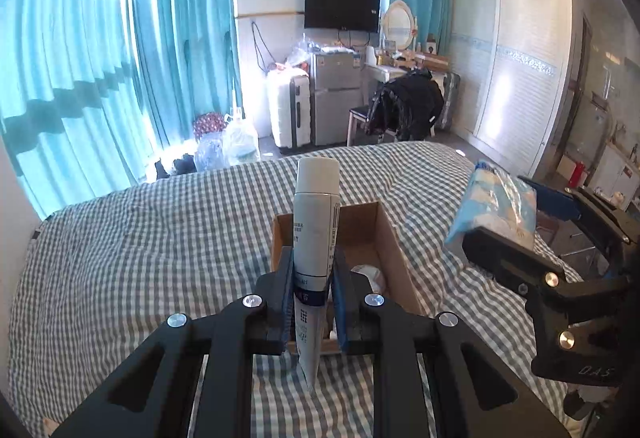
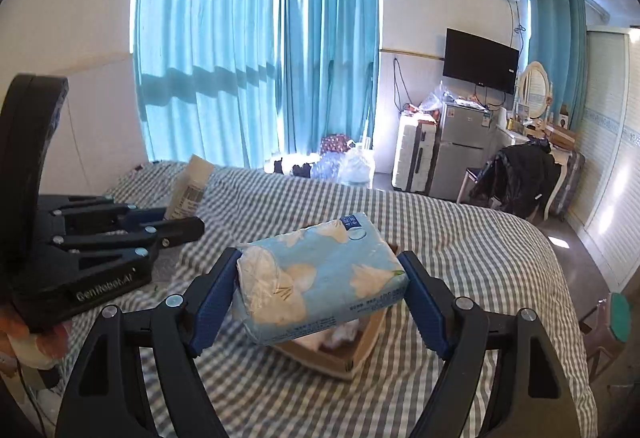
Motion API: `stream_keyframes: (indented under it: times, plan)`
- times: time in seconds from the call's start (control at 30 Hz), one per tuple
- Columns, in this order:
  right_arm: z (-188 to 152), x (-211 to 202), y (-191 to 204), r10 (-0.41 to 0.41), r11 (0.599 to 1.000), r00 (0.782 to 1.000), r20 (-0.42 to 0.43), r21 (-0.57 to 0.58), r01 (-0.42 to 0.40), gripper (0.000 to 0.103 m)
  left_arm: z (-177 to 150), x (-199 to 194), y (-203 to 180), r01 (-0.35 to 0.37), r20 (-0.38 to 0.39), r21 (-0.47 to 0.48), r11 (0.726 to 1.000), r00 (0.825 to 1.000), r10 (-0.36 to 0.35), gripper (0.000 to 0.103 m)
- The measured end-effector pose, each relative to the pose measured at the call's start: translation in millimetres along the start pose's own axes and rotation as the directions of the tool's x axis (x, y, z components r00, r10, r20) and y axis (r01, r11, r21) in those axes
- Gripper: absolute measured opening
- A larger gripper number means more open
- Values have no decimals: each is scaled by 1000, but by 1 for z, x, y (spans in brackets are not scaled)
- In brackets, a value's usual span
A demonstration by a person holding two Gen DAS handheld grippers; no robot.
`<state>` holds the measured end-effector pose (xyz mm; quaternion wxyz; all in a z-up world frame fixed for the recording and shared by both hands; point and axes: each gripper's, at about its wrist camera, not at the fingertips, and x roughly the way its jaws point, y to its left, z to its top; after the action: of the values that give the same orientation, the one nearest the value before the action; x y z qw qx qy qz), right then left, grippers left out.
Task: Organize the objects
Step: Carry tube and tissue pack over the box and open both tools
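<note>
In the left wrist view, the left gripper [image 1: 313,298] was clenched on a white tube [image 1: 316,230], cap up, its crimped tail hanging below the pads. Directly behind the tube, toward twelve o'clock, sat the open cardboard box [image 1: 394,242] on the checked bedspread [image 1: 160,238]; something pale and crumpled [image 1: 370,274] lay inside it already. At three o'clock the right gripper [image 1: 516,222] carried a blue tissue pack [image 1: 496,205] above the bed.

In the right wrist view, the right gripper [image 2: 320,286] gripped that tissue pack [image 2: 320,278] by its two ends, jaws spread wide around it, and the pack hung clear of the bedspread [image 2: 460,238]. The box [image 2: 352,354] showed just below and behind the pack, toward six o'clock of it, with crumpled contents partly visible. At nine o'clock the left gripper [image 2: 176,224] held the tube [image 2: 190,189] tilted above the bed.

Judging from this, the organizing stood midway: both items were picked up and in the air, the box held at least one thing, and neither the tube nor the pack was yet inside. What remained was carrying each over the box and letting go. No other loose objects showed on the bed.
</note>
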<state>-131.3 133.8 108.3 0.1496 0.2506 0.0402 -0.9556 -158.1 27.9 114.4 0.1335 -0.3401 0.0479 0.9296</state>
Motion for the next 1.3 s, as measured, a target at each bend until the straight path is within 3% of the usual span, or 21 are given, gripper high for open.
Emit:
stream_keyframes:
  times: [0.23,0.37,0.57,0.9,1.0,1.1,1.17,1.3]
  plan:
    - [30,85,-24,11,1000,997,-76,4,-10,78,29,99,15,54,-112,-53,997,992,-59,17]
    - [29,135,-43,-1,1000,993,-120,17,3,78,26,157,19,93,-169,-77,993,980,-104,17]
    - [7,209,-71,7,997,978,-210,79,10,78,4,224,20,93,-254,-72,993,961,-109,17]
    - [-33,266,-97,50,989,946,-321,150,-1,80,-25,268,19,147,-312,-87,985,935,-167,17]
    - [-37,270,-96,53,990,938,-343,143,-3,83,-33,271,16,150,-329,-93,984,929,-172,26]
    - [-29,261,-91,36,991,944,-329,134,9,96,-36,268,17,171,-340,-126,977,918,-205,52]
    - [-23,255,-91,10,992,944,-330,122,32,97,-35,262,16,157,-331,-136,978,924,-195,67]
    - [-1,223,-95,-7,988,960,-280,147,50,97,-24,230,14,113,-258,-112,987,956,-139,81]
